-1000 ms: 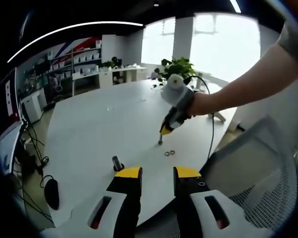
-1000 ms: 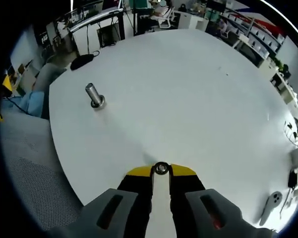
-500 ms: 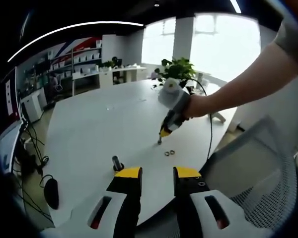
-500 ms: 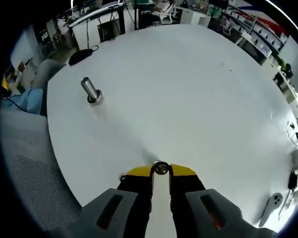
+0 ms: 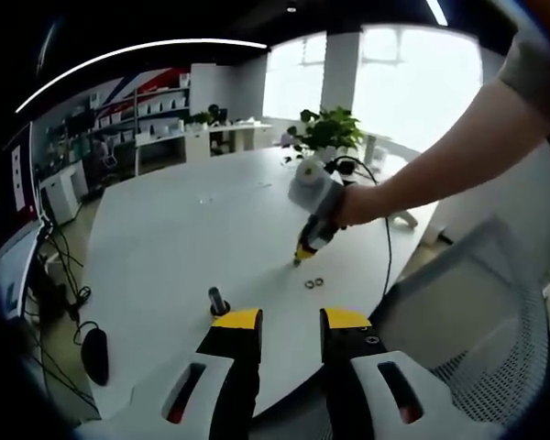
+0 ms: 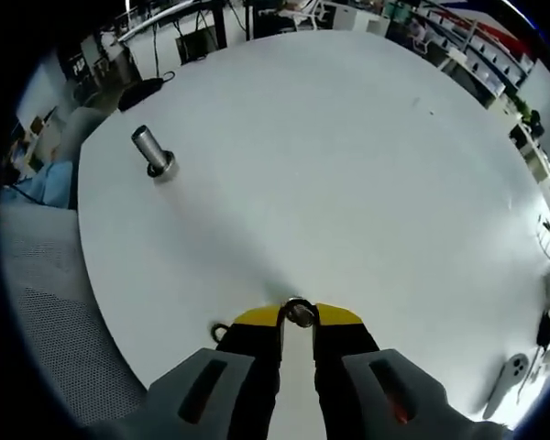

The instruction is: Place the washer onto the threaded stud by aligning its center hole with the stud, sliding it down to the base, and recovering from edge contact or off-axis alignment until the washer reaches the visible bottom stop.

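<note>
**Washer pinched in the right gripper, stud standing apart on the white table**

In the right gripper view, the right gripper has its two yellow-tipped jaws drawn close together on a small metal washer, which sits clamped between the tips, just above the table. Just to the left of the jaws, another washer lies flat on the tabletop, partly hidden by the left jaw. Farther out, toward the upper left of that view, the threaded stud stands upright on its round base near the table's edge, well apart from the gripped washer. A grey mesh chair shows past the table's rim on the left, and a dark computer mouse lies beyond the stud.

In the left gripper view, the left gripper hangs over the near edge of the table with its jaws parted and nothing between them. The stud stands just beyond the left jaw's tip. Farther on, the right gripper reaches in from the right, held by a person's hand and bare forearm, its tips low over the tabletop. Beside those tips lie what look like two spare washers, too small to count with certainty. A potted plant stands at the table's far side.
</note>
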The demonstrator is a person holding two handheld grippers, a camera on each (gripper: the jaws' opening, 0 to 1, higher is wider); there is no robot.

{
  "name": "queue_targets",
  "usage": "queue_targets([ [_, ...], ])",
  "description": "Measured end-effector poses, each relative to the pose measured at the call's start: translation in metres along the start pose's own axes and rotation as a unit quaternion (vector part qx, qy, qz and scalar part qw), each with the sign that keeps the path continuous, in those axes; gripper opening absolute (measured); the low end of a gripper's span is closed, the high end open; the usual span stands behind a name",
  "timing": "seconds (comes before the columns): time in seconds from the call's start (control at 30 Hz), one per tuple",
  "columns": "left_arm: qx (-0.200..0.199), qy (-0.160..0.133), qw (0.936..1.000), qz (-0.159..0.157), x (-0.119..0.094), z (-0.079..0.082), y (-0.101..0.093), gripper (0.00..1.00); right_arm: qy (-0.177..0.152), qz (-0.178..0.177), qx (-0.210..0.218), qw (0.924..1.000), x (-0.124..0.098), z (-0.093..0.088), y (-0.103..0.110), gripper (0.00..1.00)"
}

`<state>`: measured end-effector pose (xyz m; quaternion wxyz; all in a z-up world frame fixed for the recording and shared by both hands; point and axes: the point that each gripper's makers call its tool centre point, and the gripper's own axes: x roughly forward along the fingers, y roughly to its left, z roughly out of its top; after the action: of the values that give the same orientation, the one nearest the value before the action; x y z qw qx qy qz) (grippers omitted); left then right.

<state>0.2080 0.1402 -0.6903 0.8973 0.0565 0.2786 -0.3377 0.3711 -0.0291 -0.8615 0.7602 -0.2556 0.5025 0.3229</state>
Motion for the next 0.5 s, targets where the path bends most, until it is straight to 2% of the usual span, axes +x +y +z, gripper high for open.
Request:
queue_targets([
  [0.5,0.002,-0.002,1.0,0.003,-0.0005,0.0005,0.0009,0.23,0.016,0.004,0.011,0.9998,0.0072,-0.0052,-0.0007,0.15],
])
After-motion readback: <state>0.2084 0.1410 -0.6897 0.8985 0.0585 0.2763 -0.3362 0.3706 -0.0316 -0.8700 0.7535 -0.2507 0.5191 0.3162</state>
